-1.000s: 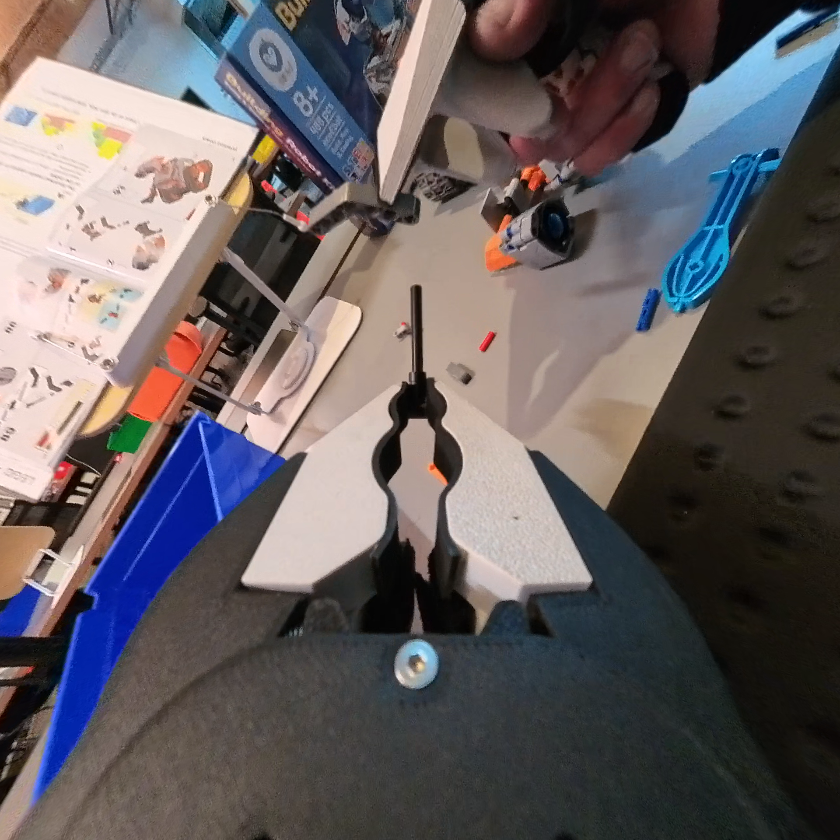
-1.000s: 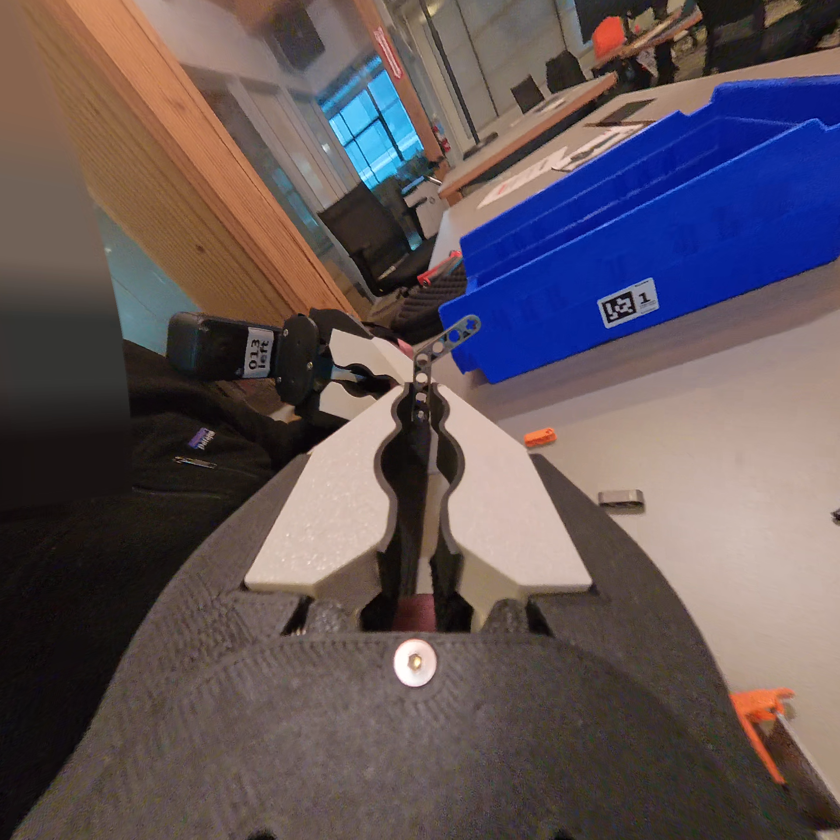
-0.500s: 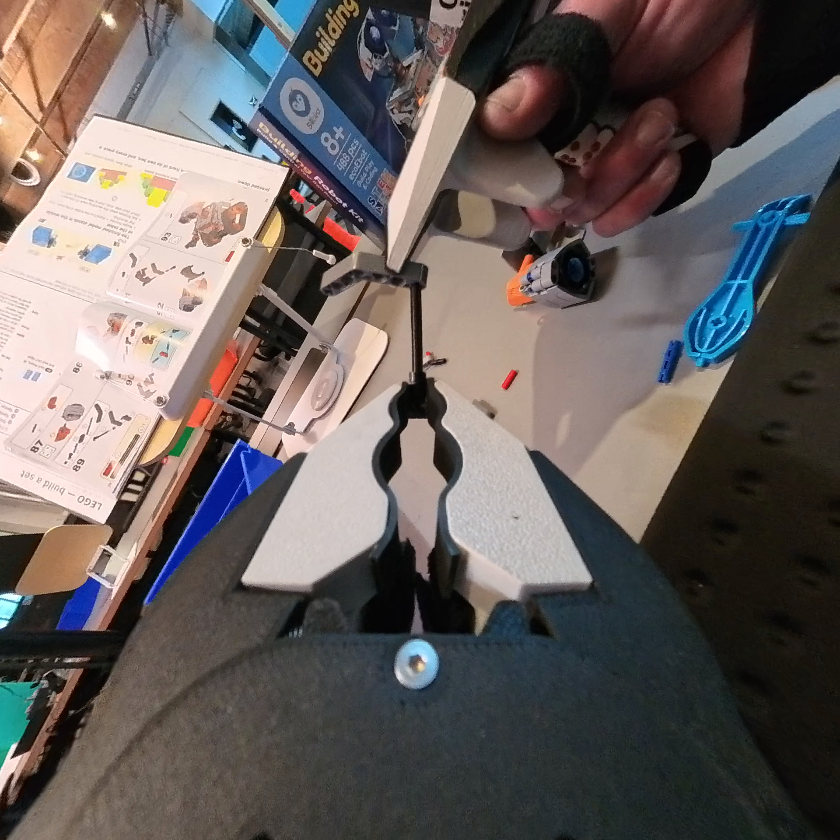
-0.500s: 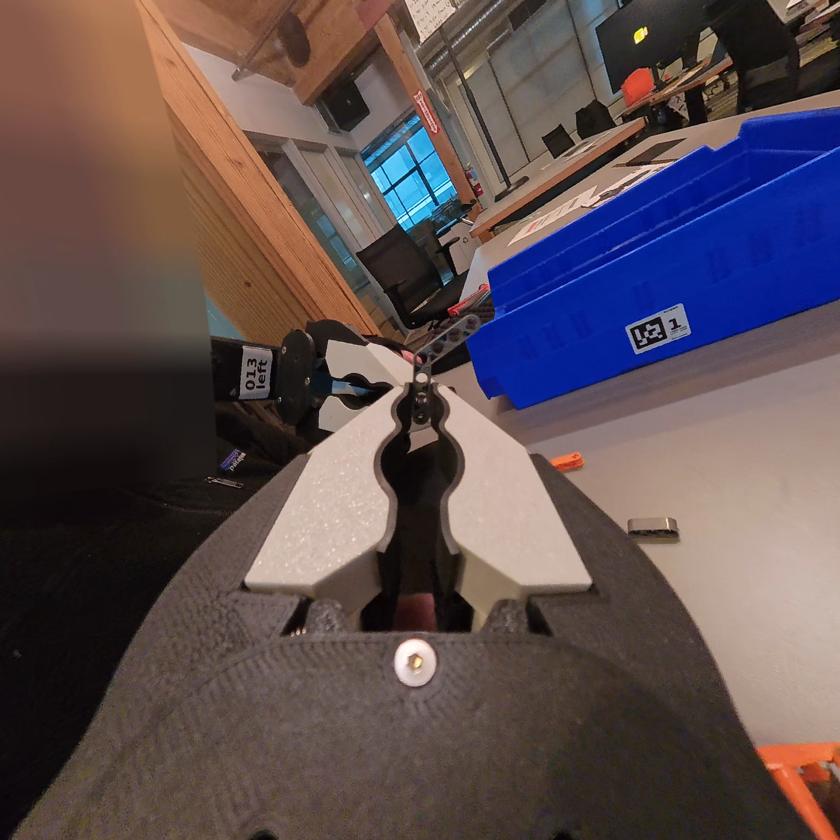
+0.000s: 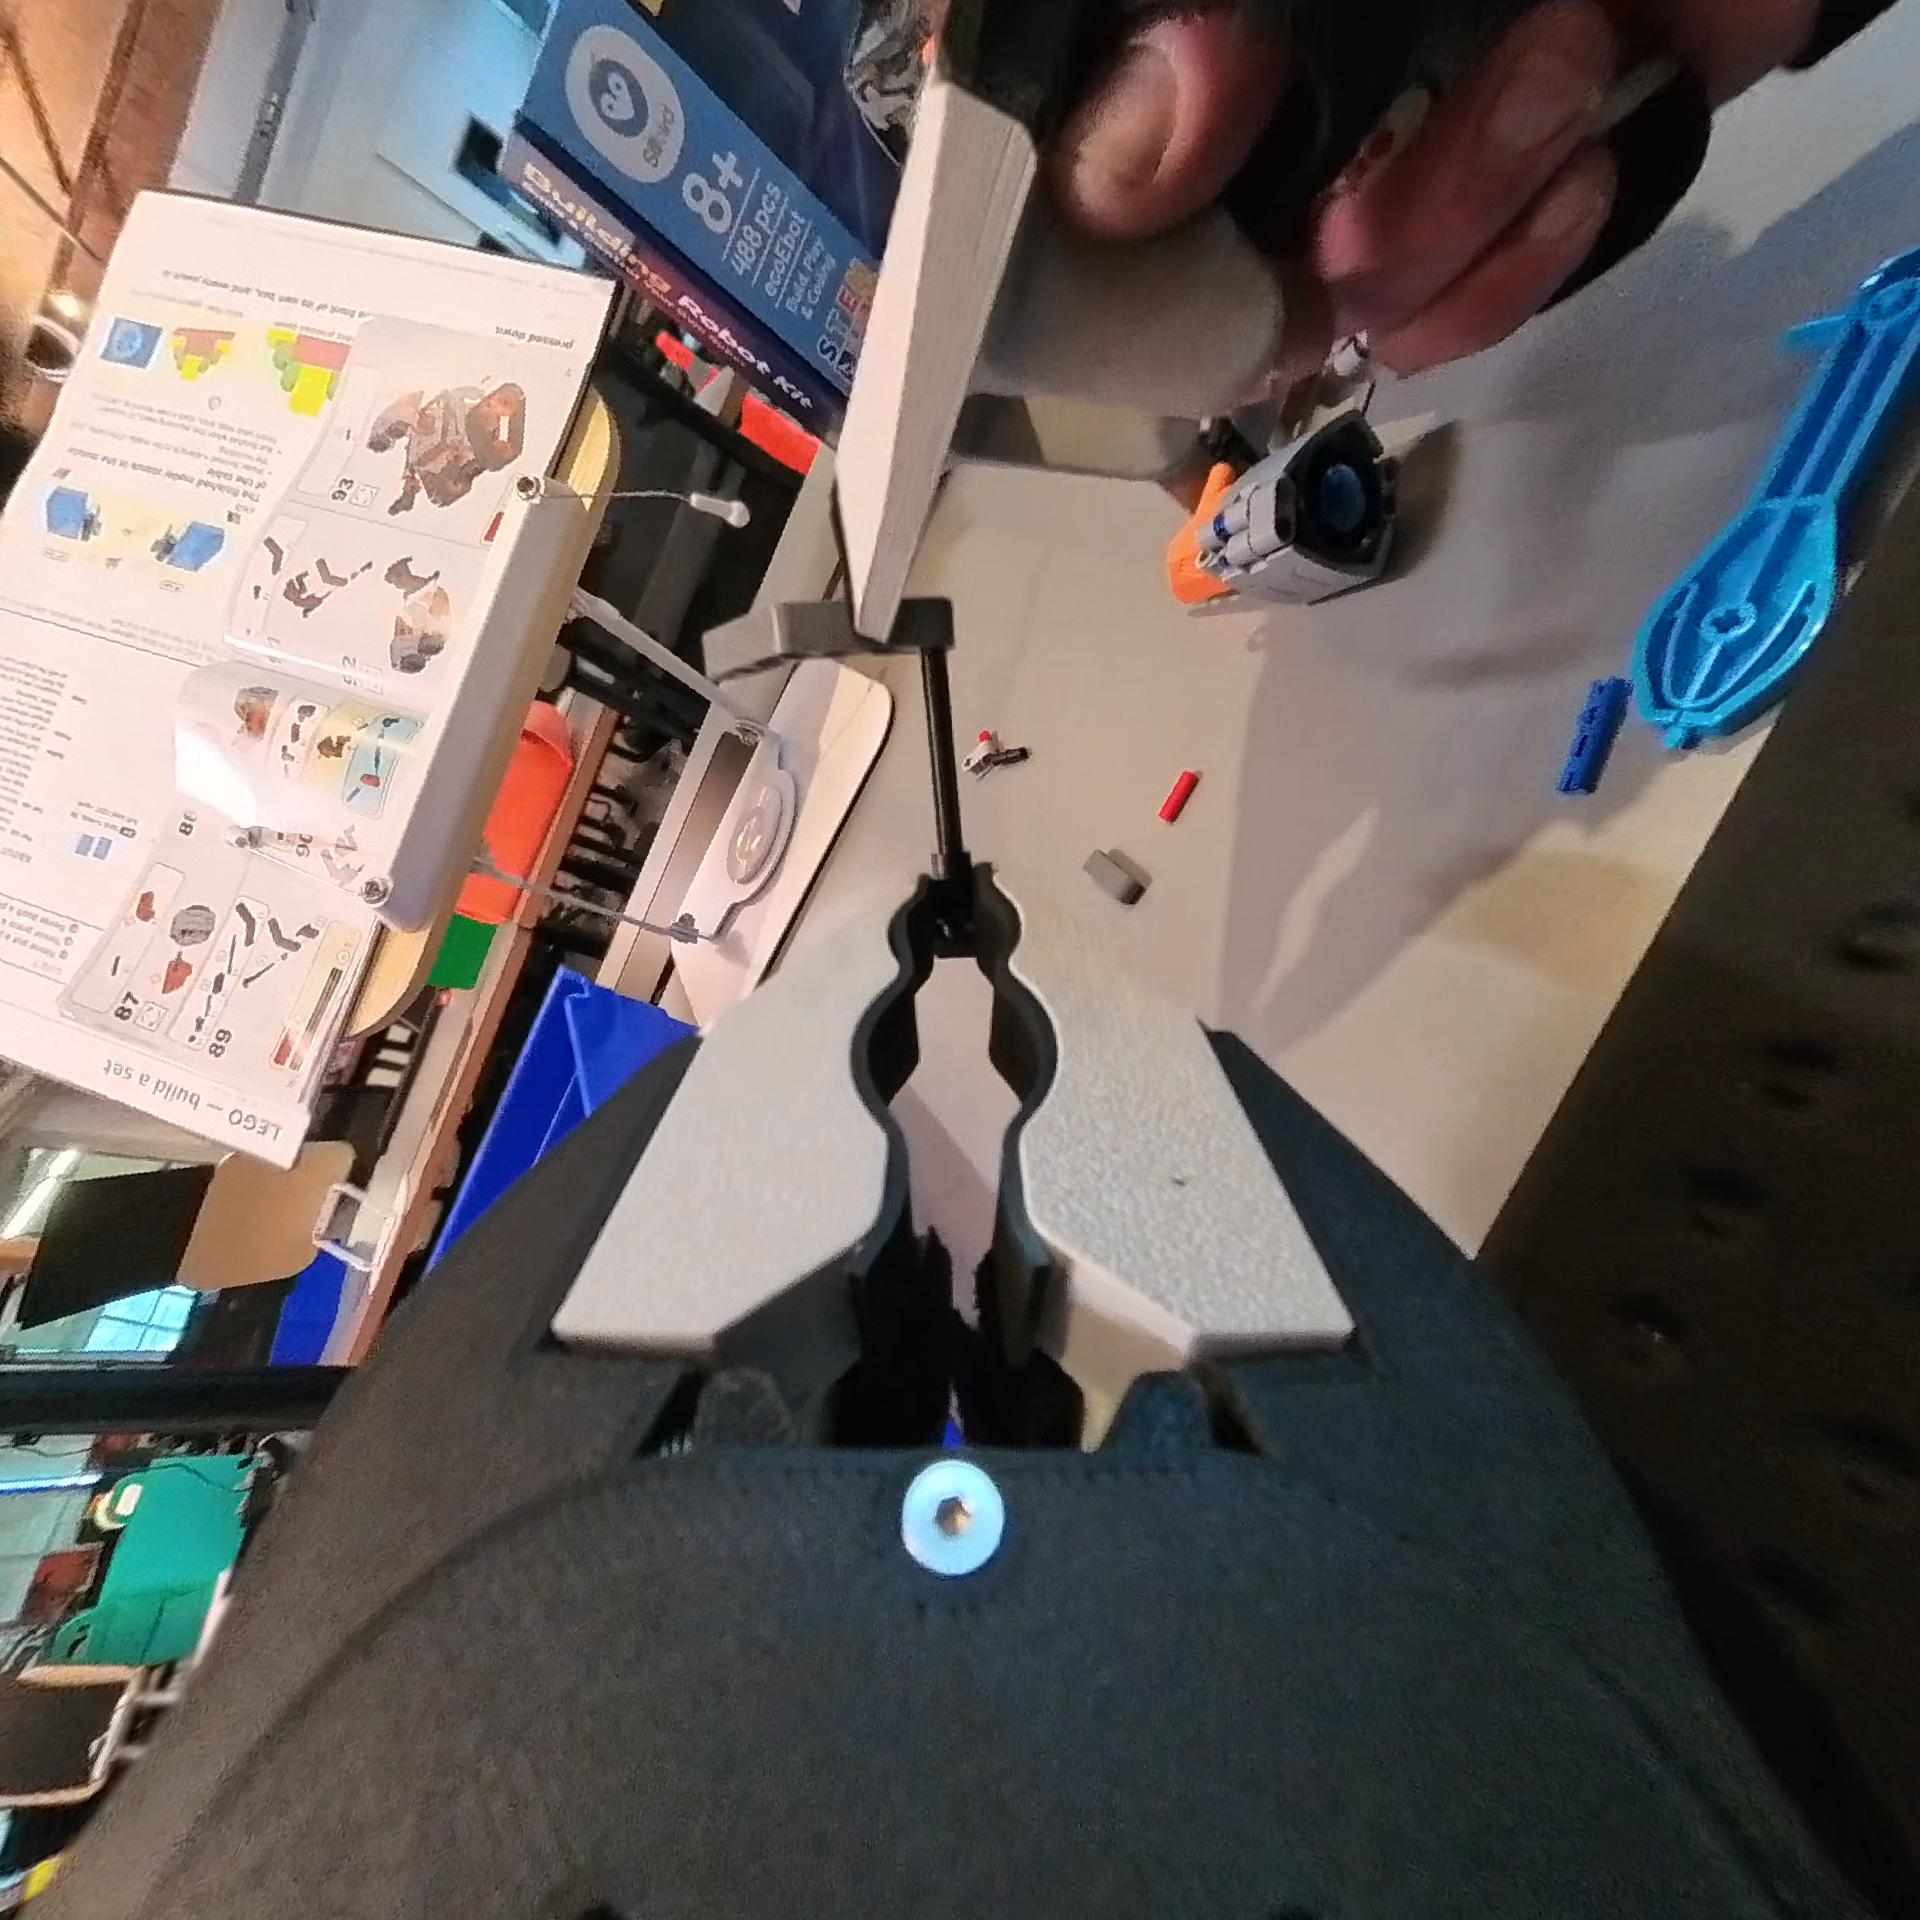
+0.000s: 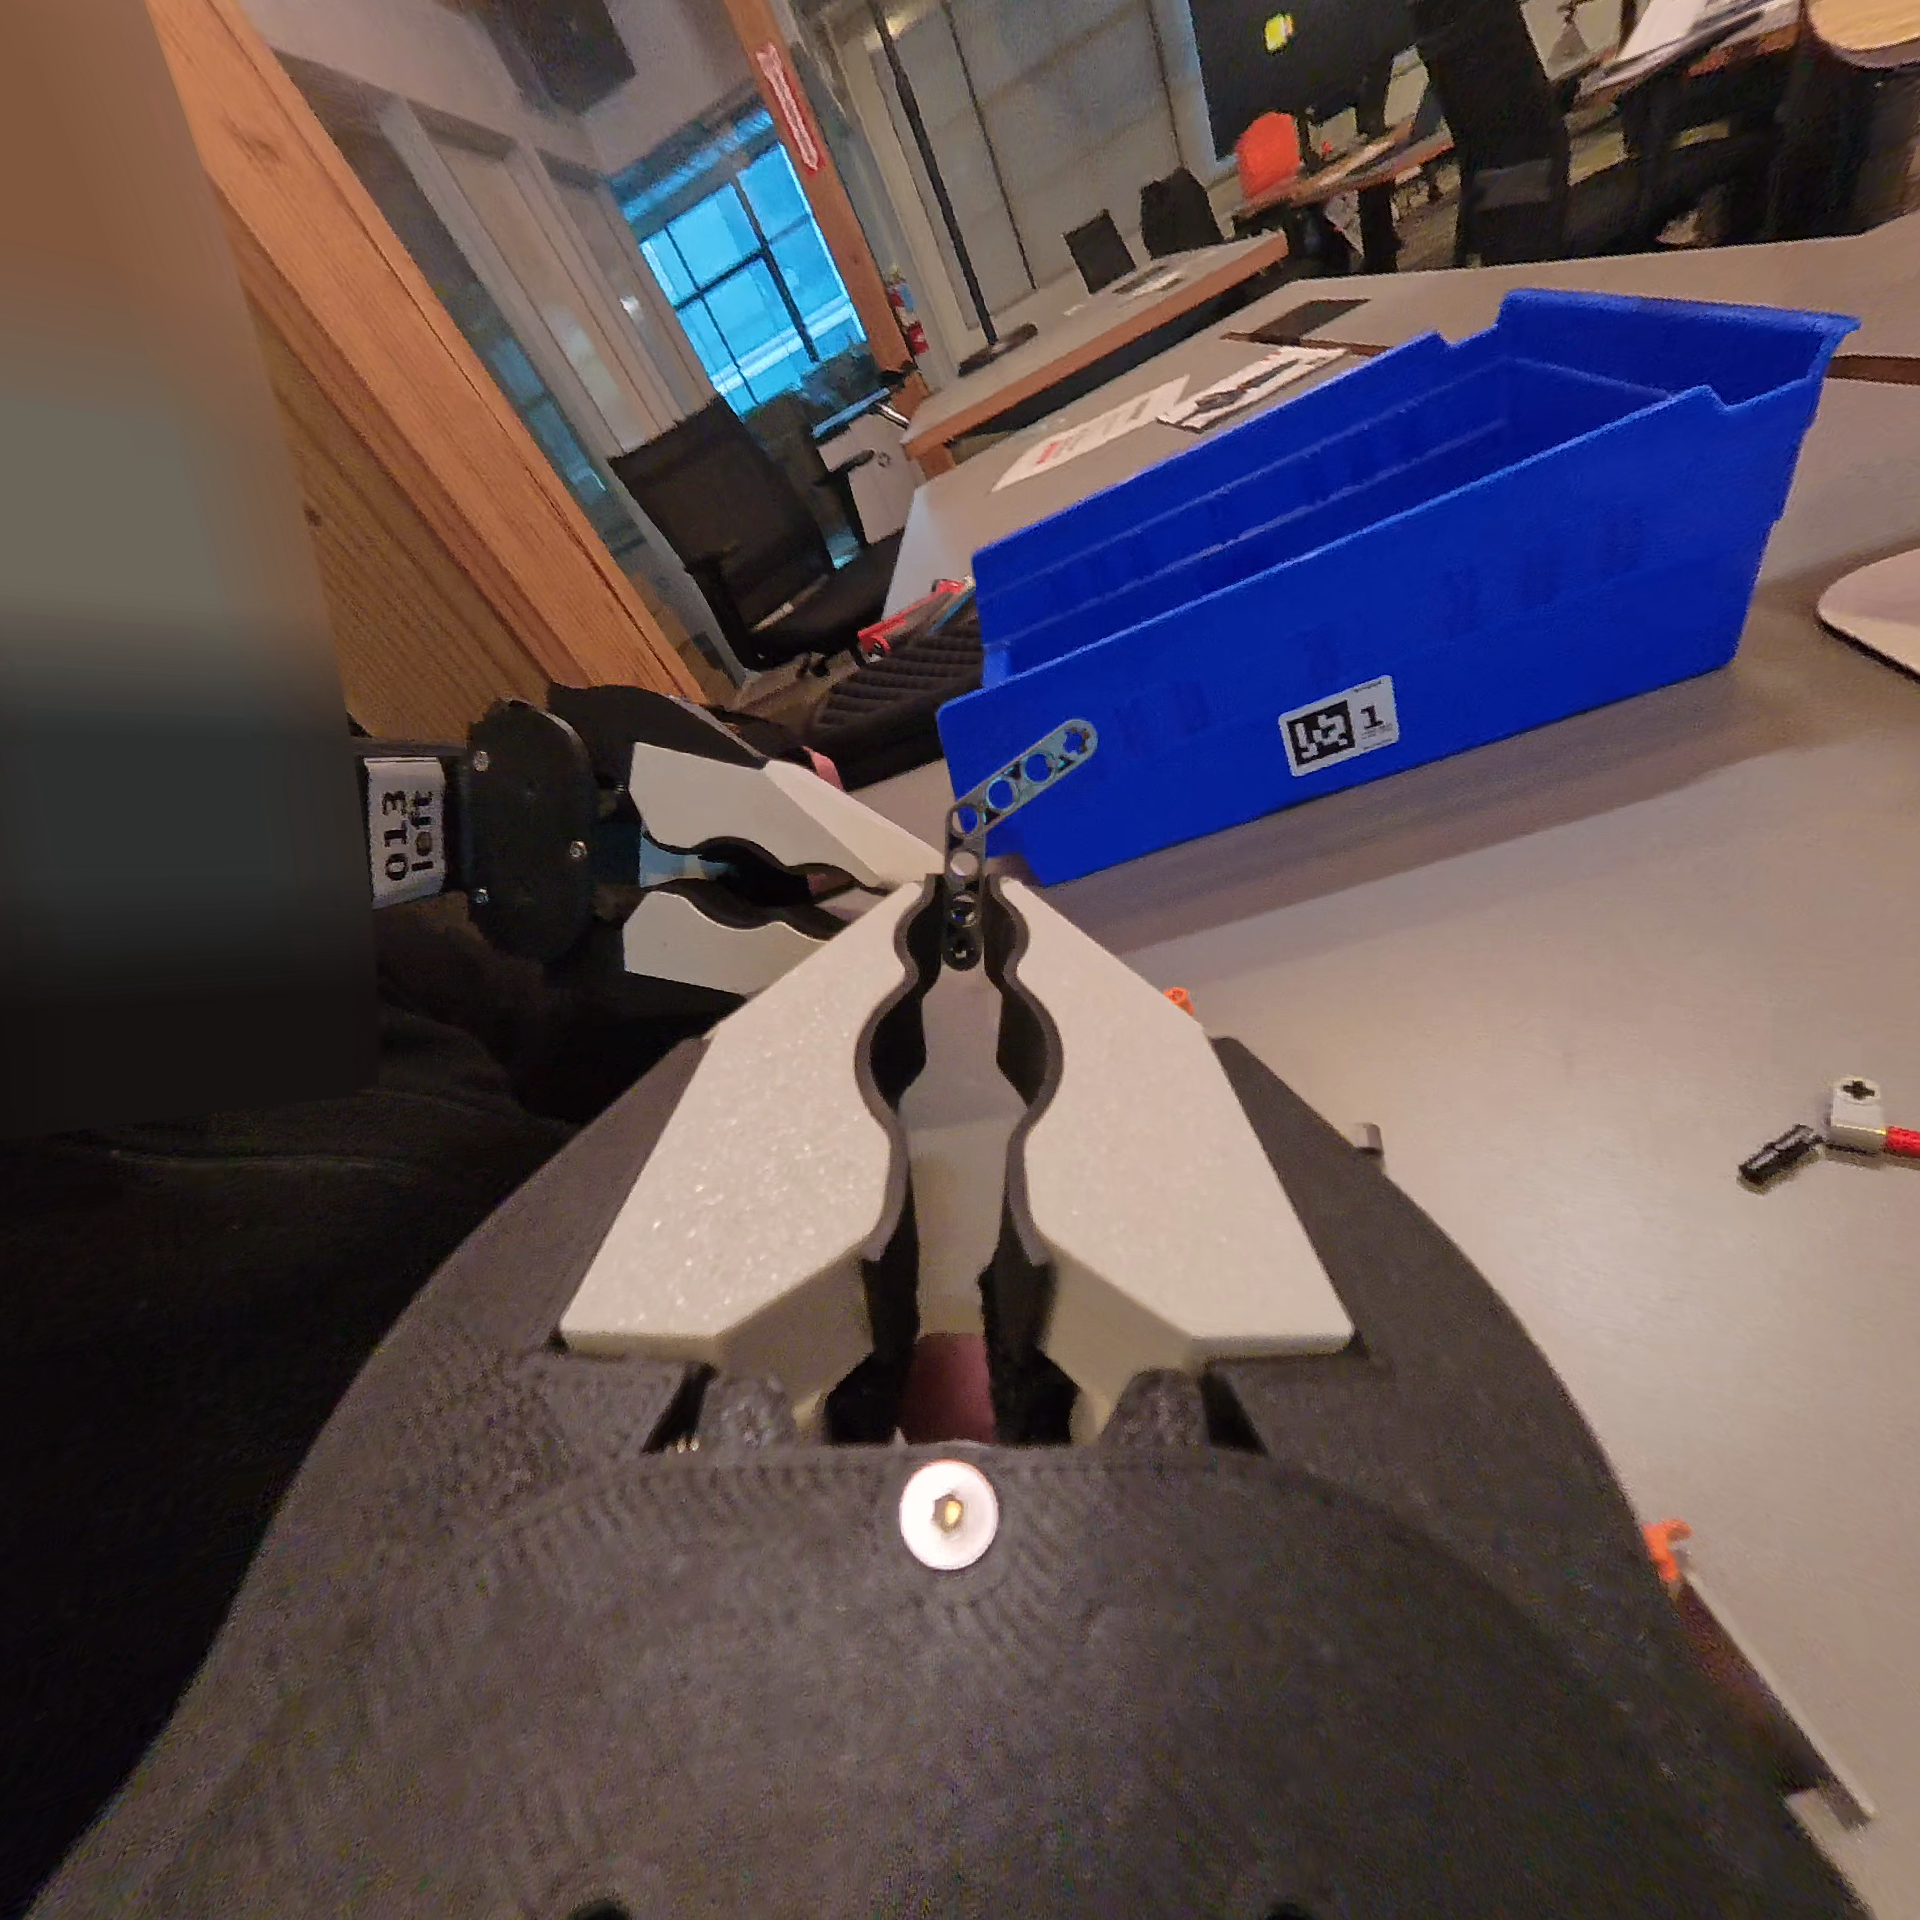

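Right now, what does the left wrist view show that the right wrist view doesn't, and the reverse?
Only the left wrist view: the left gripper shut on a black axle, an open instruction booklet, a blue plastic tool, a small grey-and-orange assembly, and a hand on the other gripper.

Only the right wrist view: holes along the bent grey beam pinched in the right gripper, and a marker sticker on the blue bin.

Both: the grey table, both grippers, the beam, the bin's corner.
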A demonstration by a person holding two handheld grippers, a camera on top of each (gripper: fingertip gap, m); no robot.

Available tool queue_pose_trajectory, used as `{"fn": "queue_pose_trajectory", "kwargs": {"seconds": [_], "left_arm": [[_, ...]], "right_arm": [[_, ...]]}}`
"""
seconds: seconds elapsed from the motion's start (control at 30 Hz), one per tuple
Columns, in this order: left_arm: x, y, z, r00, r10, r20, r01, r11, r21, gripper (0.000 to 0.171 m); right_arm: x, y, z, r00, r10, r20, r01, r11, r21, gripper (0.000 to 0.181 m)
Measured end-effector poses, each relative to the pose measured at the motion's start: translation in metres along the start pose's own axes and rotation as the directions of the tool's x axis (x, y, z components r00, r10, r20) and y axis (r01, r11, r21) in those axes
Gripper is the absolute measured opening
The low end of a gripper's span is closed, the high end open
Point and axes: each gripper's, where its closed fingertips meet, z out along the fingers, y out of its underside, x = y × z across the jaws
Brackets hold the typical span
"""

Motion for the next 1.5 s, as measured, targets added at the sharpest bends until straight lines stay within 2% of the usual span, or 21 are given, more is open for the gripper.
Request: {"fn": "queue_pose_trajectory", "kwargs": {"seconds": [0.13,0.3,0.5,0.63,0.9,1.07,1.3,1.5], "left_arm": [[0.001,0.001,0.002,0.999,0.035,0.026,-0.034,0.999,-0.022,0.004],[0.002,0.002,0.005,1.0,0.012,0.028,-0.011,1.0,-0.024,0.004],[0.001,-0.009,0.0,0.976,-0.199,-0.086,0.207,0.974,0.097,0.004],[0.004,-0.01,-0.001,0.951,-0.264,-0.159,0.285,0.95,0.126,0.004],[0.007,-0.015,-0.009,0.87,-0.353,-0.343,0.421,0.895,0.148,0.004],[0.008,-0.017,-0.012,0.822,-0.385,-0.419,0.477,0.868,0.139,0.004],[0.012,-0.018,-0.017,0.711,-0.43,-0.557,0.573,0.813,0.104,0.004],[0.013,-0.026,-0.021,0.596,-0.467,-0.653,0.677,0.73,0.095,0.004]], "right_arm": [[0.004,0.002,0.001,0.999,-0.004,-0.045,0.003,1.0,-0.015,0.004],[0.006,0.003,0.002,0.999,0.024,-0.046,-0.024,1.0,0.001,0.004],[-0.002,-0.007,-0.002,1.0,0.008,0.02,-0.01,0.998,0.067,0.004],[-0.007,-0.008,-0.001,0.999,-0.028,0.039,0.025,0.998,0.065,0.004],[-0.01,-0.007,-0.002,0.996,-0.076,0.051,0.074,0.997,0.038,0.004],[-0.009,-0.006,-0.003,0.997,-0.024,0.079,0.02,0.999,0.045,0.003],[-0.011,-0.002,-0.002,0.993,0.001,0.122,-0.003,1.0,0.019,0.004],[-0.014,-0.003,-0.003,0.989,0.005,0.147,-0.009,1.0,0.026,0.004]]}}
